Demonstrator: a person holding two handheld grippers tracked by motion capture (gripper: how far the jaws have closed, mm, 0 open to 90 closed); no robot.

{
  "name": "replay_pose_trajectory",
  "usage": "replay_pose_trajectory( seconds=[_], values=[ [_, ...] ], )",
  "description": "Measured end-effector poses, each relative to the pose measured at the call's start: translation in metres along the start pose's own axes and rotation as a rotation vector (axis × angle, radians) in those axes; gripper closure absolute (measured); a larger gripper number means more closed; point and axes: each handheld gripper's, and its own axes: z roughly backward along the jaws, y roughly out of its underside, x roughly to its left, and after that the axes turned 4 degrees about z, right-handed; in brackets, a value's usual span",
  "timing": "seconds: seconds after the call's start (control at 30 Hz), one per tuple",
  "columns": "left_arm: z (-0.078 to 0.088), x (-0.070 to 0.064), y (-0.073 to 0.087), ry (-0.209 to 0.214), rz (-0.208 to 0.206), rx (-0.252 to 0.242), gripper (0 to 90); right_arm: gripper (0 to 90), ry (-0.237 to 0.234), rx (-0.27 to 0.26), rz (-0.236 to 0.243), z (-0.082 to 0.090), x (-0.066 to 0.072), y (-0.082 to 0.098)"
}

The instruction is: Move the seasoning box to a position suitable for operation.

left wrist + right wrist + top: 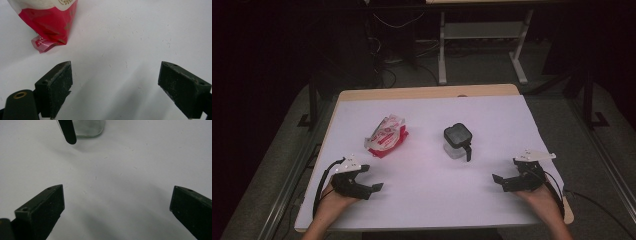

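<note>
A red and white plastic bag (pixel 386 135) lies on the white table left of centre; its red lower end (pixel 48 25) fills the top left of the left gripper view. A small clear glass jar with a black lid and a black handle (pixel 457 140) stands right of centre; its base (pixel 88 128) and handle tip (pixel 68 131) appear at the top of the right gripper view. My left gripper (pixel 373 181) rests near the front left, open, with bare table between its jaws (pixel 116 87). My right gripper (pixel 501 181) rests near the front right, open and holding nothing (pixel 117 212).
The white sheet (pixel 427 200) covers a wooden table whose far edge (pixel 427 93) is bare wood. Dark floor, cables and white desk legs (pixel 442 50) lie beyond. A broad open stretch of table separates the two grippers.
</note>
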Motion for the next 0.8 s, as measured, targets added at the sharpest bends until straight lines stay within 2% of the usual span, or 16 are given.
replay_pose_trajectory(
  seconds=[0.07, 0.33, 0.4, 0.43, 0.53, 0.57, 0.7, 0.8],
  values=[
    [0.0, 0.0, 0.0, -0.001, -0.007, 0.009, 11.8, 0.0, -0.004, 0.0, -0.008, 0.0, 0.0, 0.0],
    [0.001, 0.0, -0.001, -0.006, 0.011, -0.012, 11.8, 0.0, -0.02, 0.001, -0.023, 0.0, -0.002, -0.002],
    [0.001, -0.001, -0.001, -0.006, 0.001, -0.009, 11.8, 0.0, -0.023, 0.002, -0.026, 0.001, -0.001, -0.003],
    [0.001, -0.002, 0.0, -0.007, 0.003, -0.009, 11.8, 0.0, -0.02, 0.008, -0.01, 0.0, 0.0, -0.006],
    [0.002, -0.002, 0.0, 0.001, -0.008, -0.012, 11.9, 0.0, -0.011, 0.007, -0.012, 0.0, 0.001, -0.01],
    [0.002, -0.004, 0.0, 0.004, -0.001, -0.016, 11.9, 0.0, -0.015, 0.007, -0.011, -0.001, 0.001, -0.012],
    [0.001, -0.005, -0.001, 0.003, -0.018, -0.012, 11.9, 0.0, -0.022, 0.017, -0.017, -0.002, 0.003, -0.019],
    [0.001, -0.003, -0.001, 0.0, -0.019, -0.016, 11.9, 0.0, -0.02, 0.02, 0.005, -0.003, 0.006, -0.025]
  ],
)
